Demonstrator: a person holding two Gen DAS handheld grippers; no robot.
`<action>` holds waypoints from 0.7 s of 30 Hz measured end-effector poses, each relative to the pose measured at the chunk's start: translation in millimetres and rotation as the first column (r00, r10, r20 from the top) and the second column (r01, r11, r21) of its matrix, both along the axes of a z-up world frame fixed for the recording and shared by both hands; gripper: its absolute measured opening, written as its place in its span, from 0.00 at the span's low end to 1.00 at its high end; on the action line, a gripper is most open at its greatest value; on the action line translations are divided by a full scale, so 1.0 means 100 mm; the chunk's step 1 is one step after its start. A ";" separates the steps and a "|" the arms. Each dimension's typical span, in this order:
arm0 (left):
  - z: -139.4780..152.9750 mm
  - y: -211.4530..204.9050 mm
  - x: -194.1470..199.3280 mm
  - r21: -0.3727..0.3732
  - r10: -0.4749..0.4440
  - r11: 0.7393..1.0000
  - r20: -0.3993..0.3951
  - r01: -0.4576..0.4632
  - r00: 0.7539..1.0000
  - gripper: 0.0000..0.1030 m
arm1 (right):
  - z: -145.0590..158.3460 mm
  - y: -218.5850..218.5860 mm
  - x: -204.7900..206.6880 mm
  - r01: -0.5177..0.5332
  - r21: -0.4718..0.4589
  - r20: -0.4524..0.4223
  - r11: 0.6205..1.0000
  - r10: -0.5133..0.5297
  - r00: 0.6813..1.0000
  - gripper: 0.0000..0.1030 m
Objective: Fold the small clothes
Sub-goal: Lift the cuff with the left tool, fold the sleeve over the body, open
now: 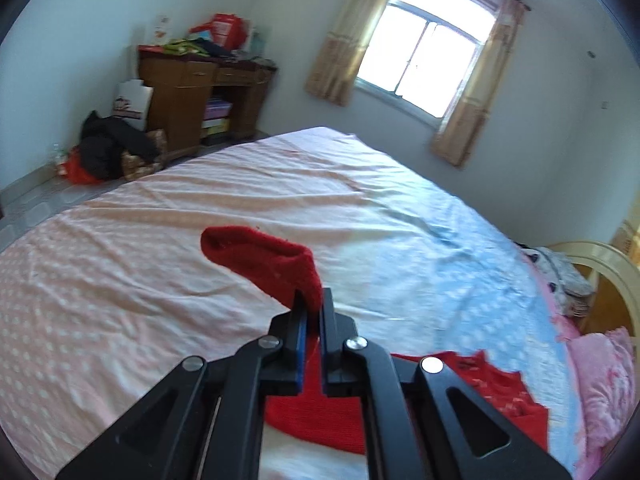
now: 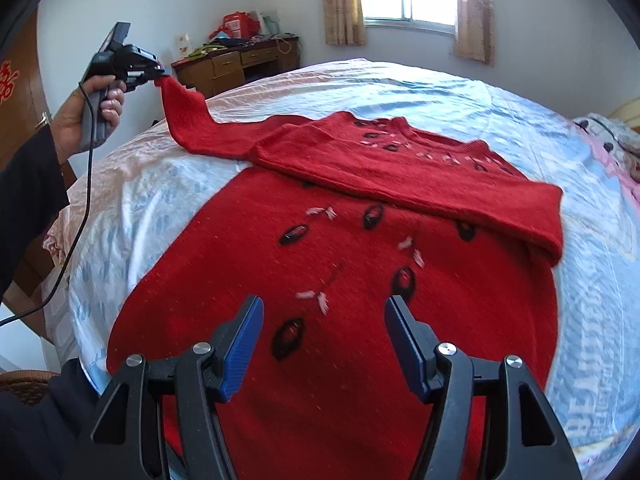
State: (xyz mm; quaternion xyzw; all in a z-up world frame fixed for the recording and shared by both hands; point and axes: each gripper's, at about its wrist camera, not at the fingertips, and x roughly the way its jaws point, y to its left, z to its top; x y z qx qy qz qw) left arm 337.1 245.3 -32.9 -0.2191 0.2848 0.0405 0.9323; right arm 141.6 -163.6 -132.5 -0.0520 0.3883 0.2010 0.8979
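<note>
A red knitted sweater (image 2: 320, 280) with dark oval patterns lies spread on the bed (image 2: 400, 80). One sleeve (image 2: 440, 196) is folded across its chest. My left gripper (image 1: 314, 300) is shut on the cuff of the other sleeve (image 1: 260, 258), which curls up over the jaws. In the right wrist view the left gripper (image 2: 158, 70) holds that sleeve (image 2: 186, 120) lifted above the bed's left side, in a person's hand (image 2: 92, 108). My right gripper (image 2: 324, 308) hovers open over the sweater's lower body, nothing between its blue pads.
The bed sheet (image 1: 200, 200) is pink at the left and light blue at the right. A wooden desk (image 1: 192, 92) piled with things stands in the far corner, dark bags (image 1: 108, 148) on the floor beside it. Pink bedding (image 1: 604, 380) and a headboard (image 1: 608, 264) are at the right.
</note>
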 end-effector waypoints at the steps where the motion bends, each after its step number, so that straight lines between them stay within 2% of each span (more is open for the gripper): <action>1: 0.05 -0.09 0.00 -0.013 -0.022 1.000 0.011 0.022 1.000 0.05 | 0.01 -0.04 -0.02 0.009 0.006 -0.003 1.000 -0.009 1.000 0.62; 12: 0.54 -0.75 -0.05 -0.066 -0.169 0.982 0.100 0.176 0.980 0.05 | 0.06 -0.41 -0.27 0.066 0.041 -0.022 0.997 -0.065 0.998 0.62; 18: 0.74 -1.19 -0.06 -0.091 -0.239 0.964 0.129 0.252 0.962 0.05 | 0.02 -0.58 -0.45 0.101 0.141 -0.057 0.985 -0.094 0.994 0.62; 21: 0.81 -1.44 -0.06 -0.098 -0.266 0.955 0.144 0.281 0.953 0.05 | -0.01 -0.64 -0.49 0.116 0.159 -0.058 0.980 -0.108 0.992 0.63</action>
